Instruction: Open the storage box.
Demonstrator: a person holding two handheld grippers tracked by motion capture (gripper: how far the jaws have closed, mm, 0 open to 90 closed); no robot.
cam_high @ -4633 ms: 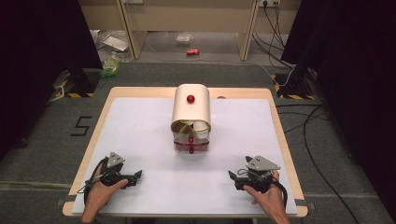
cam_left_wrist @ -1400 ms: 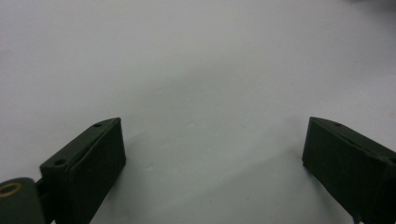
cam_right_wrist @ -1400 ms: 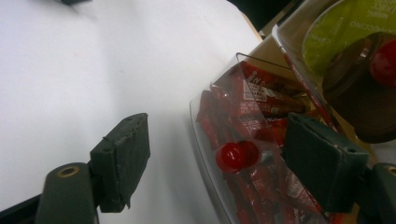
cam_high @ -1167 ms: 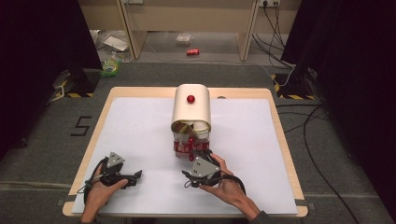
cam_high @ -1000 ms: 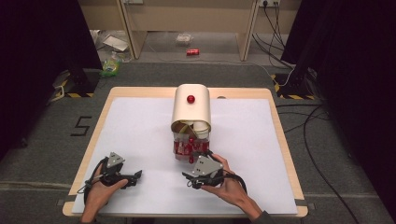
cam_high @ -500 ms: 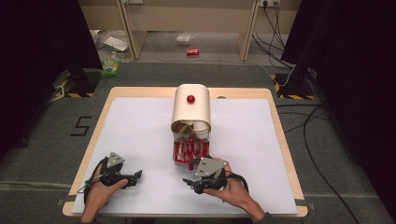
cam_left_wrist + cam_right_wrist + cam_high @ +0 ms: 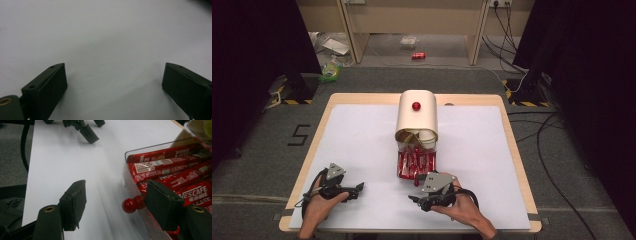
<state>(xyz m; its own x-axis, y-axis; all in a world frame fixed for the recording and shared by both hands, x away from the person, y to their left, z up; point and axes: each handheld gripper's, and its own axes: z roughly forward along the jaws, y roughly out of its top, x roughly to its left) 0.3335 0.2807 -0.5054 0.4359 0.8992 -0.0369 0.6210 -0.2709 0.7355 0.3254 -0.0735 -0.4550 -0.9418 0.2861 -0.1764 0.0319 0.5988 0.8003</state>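
Left tongs (image 7: pixel 357 188) rest near the front-left corner of the tabletop (image 7: pixel 362 135), jaws wide, nothing but bare white surface between them. Middle of the tabletop: a cream round-topped container (image 7: pixel 417 116) with a red ball knob (image 7: pixel 416 106) on top; out of its near end a clear plastic drawer (image 7: pixel 417 162) stands pulled forward, packed with red Nescafé sachets (image 7: pixel 172 173). The drawer's long axis runs from the far edge toward the front edge, its pull knob (image 7: pixel 129 205) pointing at the front edge; the sachets lie along that same line. Right tongs (image 7: pixel 416 199) sit at the drawer's front, jaws fairly wide and just been closing, the red pull knob between them but neither pad pressing on it. Likely trouble: the knob sits hard against the one jaw rather than centred, so a closing grip could glance off the round ball and slip; a pull off the drawer's line could jam it or drag the light container along; too long a pull might tip the drawer out and spill sachets.
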